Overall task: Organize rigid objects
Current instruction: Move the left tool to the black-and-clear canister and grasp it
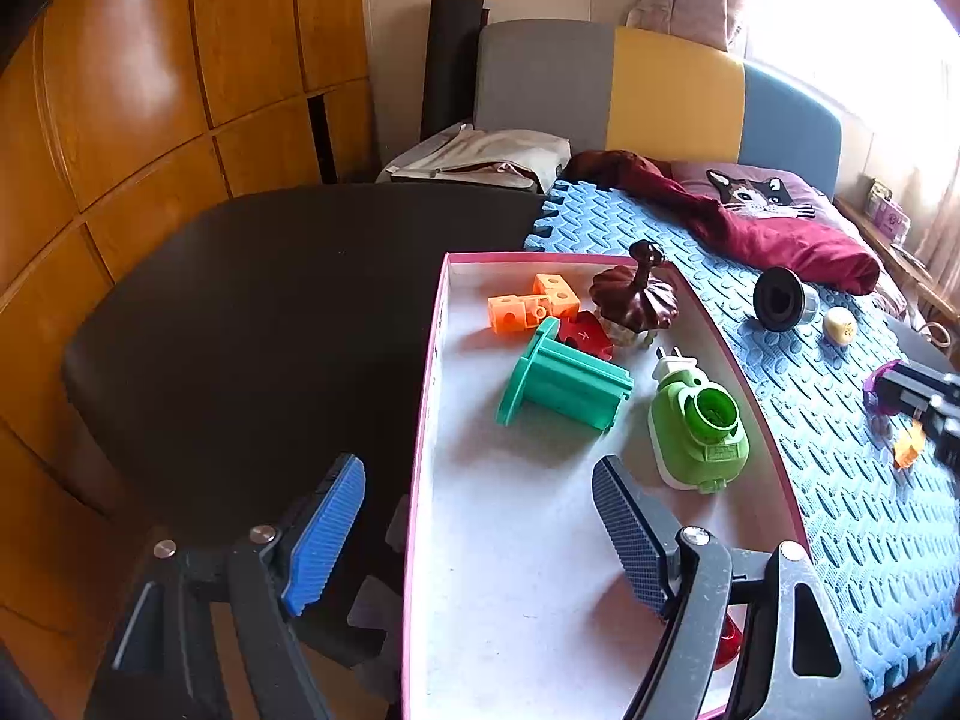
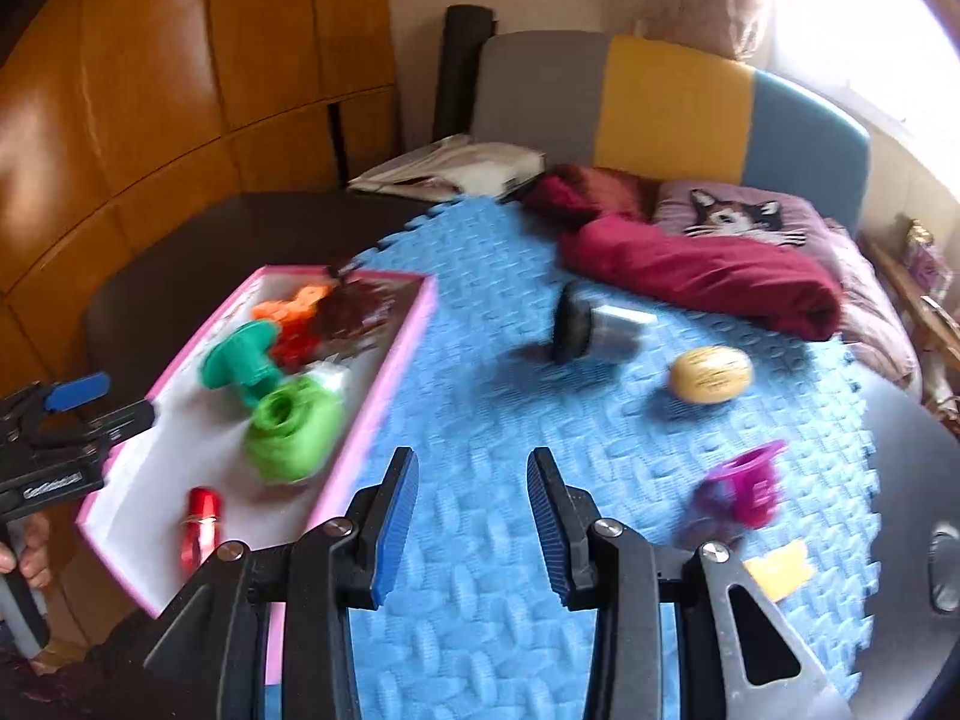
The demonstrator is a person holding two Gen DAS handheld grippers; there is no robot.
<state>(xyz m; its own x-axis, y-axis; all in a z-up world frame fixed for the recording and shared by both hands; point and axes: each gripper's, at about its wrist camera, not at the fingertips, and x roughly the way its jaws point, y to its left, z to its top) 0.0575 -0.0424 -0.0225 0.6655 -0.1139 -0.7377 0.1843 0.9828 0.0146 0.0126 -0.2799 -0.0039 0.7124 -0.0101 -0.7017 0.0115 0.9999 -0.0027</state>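
Observation:
A pink-rimmed white box (image 1: 427, 420) (image 2: 384, 372) holds orange cubes (image 1: 531, 303), a dark red pumpkin-shaped lid (image 1: 633, 294), a teal spool (image 1: 564, 384) (image 2: 240, 366), a green plug-in device (image 1: 699, 432) (image 2: 294, 426) and a red cylinder (image 2: 201, 519). My left gripper (image 1: 480, 534) (image 2: 102, 405) is open and straddles the box's left wall without pressing on it. My right gripper (image 2: 474, 516) hovers over the blue foam mat (image 2: 492, 600), open with nothing between its fingers. On the mat lie a black-and-silver cup (image 2: 591, 324), a yellow egg-shaped object (image 2: 711, 375), a purple piece (image 2: 744, 483) and a yellow piece (image 2: 777, 570).
A dark table (image 1: 270, 312) lies left of the box. Behind the mat are a crimson cloth (image 2: 708, 276), a cat pillow (image 2: 738, 219) and a grey-yellow-blue headboard (image 2: 672, 108). Wooden cabinets (image 1: 120, 120) line the left side. A hand (image 2: 24, 558) holds the left gripper's handle.

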